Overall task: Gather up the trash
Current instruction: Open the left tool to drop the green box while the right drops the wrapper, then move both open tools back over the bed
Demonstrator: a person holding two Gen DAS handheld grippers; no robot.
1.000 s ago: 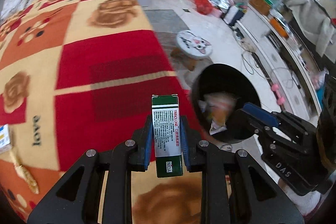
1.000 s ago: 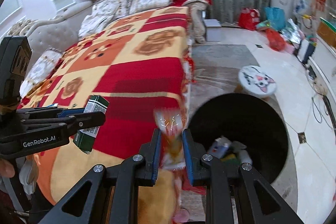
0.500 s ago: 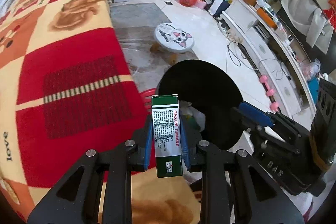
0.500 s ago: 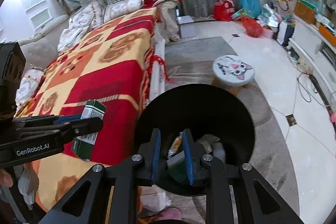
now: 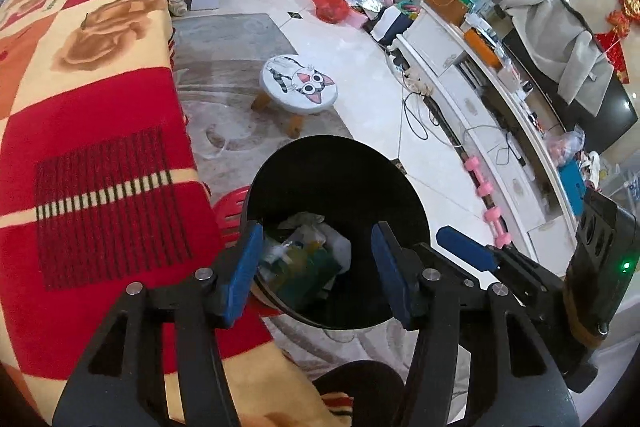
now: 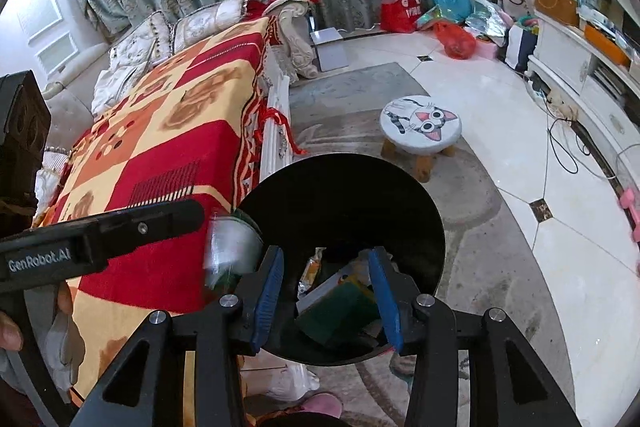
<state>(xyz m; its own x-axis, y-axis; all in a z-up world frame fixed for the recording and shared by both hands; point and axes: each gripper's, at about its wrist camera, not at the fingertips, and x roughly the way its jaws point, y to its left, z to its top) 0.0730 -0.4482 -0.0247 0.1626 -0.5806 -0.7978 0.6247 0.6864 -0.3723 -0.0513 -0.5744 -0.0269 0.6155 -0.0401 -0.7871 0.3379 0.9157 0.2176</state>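
Released since half a second ago, the green-and-white cardboard box (image 6: 230, 251), a blur, seemingly falls at the round black plastic bin's (image 5: 360, 163) rim and may bounce out; left gripper (image 5: 318, 273) and right gripper (image 6: 328, 295) fingers gape empty.

The right gripper (image 6: 328, 283) hangs spread and empty above the black bin (image 6: 360, 187) of trash. A blurred green box (image 6: 230, 251) sits left, beside the left gripper (image 6: 120, 231).
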